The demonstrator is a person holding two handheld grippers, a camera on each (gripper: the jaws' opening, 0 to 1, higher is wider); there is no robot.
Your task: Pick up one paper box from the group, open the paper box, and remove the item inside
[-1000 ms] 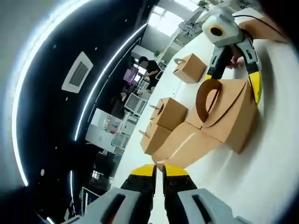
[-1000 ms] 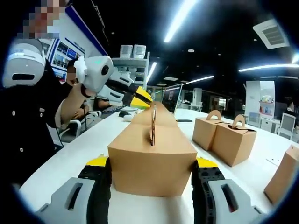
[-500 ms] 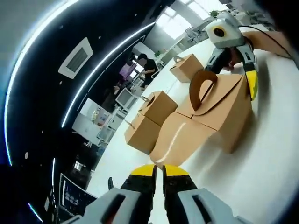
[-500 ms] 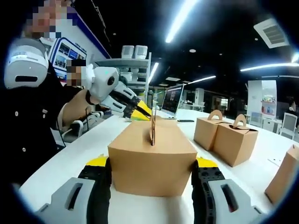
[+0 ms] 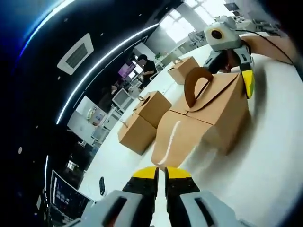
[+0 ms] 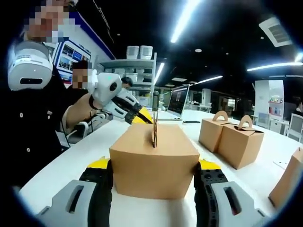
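White table point(image 6: 265, 175), dim office bkgd

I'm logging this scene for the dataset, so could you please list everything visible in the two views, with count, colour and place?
held paper box: one, brown, handle on top, between the right gripper's jaws.
other paper boxes: two side by side, brown, beyond it to the right; a third brown box at the far right edge.
laptop: one, open, dark, behind the held box.
table: one, white, under everything.
shelving: pale, in the background.
left gripper: yellow-tipped, jaws together, empty, near the held box's end.
right gripper: yellow-tipped, clamping the held box.
person's sleeve: black, at left.
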